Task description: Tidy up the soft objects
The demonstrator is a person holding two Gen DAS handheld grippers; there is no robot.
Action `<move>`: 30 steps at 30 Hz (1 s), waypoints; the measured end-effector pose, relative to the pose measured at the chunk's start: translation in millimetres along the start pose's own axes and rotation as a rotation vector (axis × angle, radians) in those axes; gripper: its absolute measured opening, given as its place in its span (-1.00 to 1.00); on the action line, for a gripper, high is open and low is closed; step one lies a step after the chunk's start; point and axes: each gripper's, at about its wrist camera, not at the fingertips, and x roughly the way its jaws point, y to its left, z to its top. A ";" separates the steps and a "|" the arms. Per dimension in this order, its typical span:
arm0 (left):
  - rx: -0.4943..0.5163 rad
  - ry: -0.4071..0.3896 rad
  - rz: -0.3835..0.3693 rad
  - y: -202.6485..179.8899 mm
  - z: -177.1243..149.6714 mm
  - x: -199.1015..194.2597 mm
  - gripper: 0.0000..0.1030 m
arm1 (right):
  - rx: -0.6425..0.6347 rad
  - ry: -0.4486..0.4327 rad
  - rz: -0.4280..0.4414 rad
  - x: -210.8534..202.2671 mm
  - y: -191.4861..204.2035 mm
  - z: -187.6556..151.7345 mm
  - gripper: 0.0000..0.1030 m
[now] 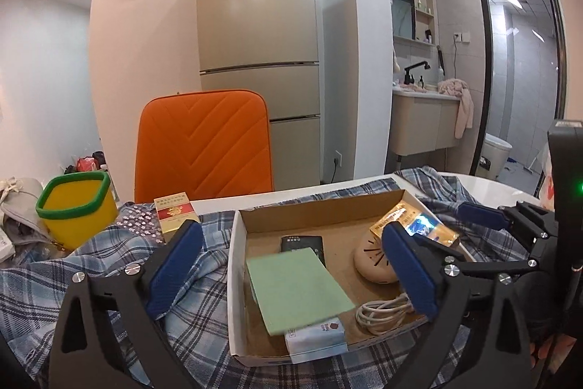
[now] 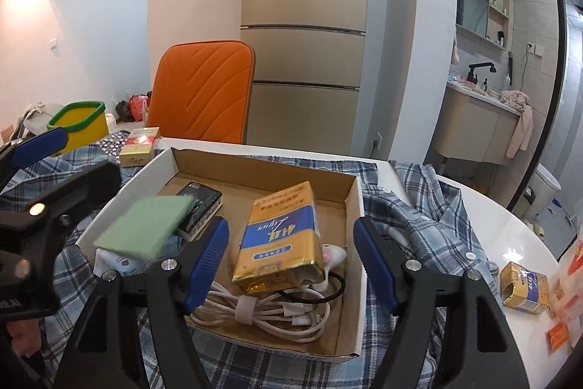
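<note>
A shallow cardboard box (image 1: 237, 265) (image 2: 359, 243) sits on a blue plaid shirt (image 1: 109, 283) (image 2: 433, 206) spread over the white table. In the box a green foam pad (image 1: 297, 290) (image 2: 145, 228) rests tilted on a tissue pack (image 1: 317, 341) and a black case (image 1: 302, 243); it looks blurred in the right wrist view. My left gripper (image 1: 291, 268) is open above the pad, its pads clear of it. My right gripper (image 2: 291, 265) is open either side of a gold and blue packet (image 2: 280, 239) (image 1: 415, 225), not touching it. A white cable bundle (image 2: 262, 316) lies below.
A beige round object (image 1: 371, 261) lies in the box. A yellow bin with a green rim (image 1: 76, 210) and a red and gold carton (image 1: 175, 214) stand at the left. An orange chair (image 1: 204, 144) faces the table. A small gold pack (image 2: 524, 287) lies at the right.
</note>
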 end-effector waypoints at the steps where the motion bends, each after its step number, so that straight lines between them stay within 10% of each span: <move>1: -0.006 0.001 0.000 1.3 0.4 -0.4 0.91 | 0.003 -0.002 -0.001 -1.5 0.2 0.1 0.42; 21: -0.030 -0.035 0.107 14.7 25.4 -11.4 0.91 | 0.035 -0.059 -0.032 -17.5 -4.2 2.6 0.42; 30: -0.211 0.488 0.259 64.0 69.0 87.5 0.72 | 0.136 -0.046 -0.183 -15.9 -29.9 9.3 0.42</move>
